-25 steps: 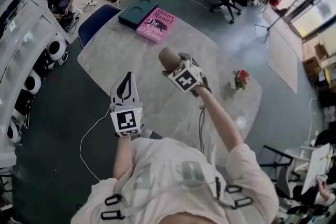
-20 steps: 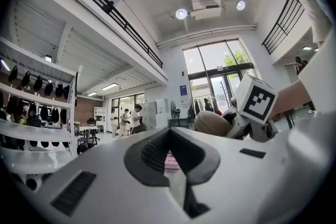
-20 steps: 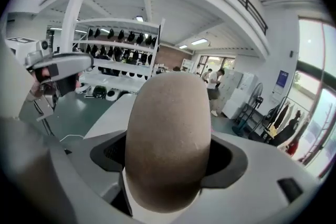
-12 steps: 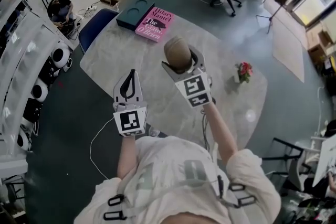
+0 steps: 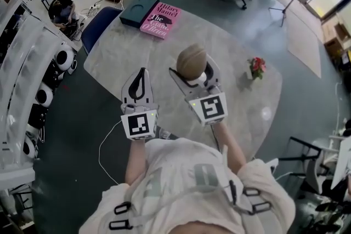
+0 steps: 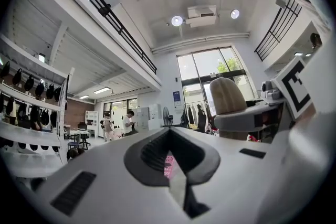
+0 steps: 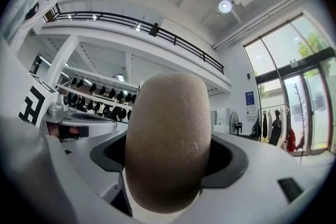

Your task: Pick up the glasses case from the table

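Bare desk (image 5: 109, 60) is lying open ahead of us, with the pink book (image 5: 160, 21) well apart at upper left. We are holding the left gripper (image 5: 142, 73) forward, fingers together and empty. At centre frame, the right gripper (image 5: 193, 73) fingers are clamping the glasses case (image 5: 192, 60) upright above the desk.

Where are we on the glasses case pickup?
Done: the glasses case is off the table, clamped in the right gripper. In hand: holding it aloft. The left gripper is shut, empty. Left: nothing visible for the pickup itself.
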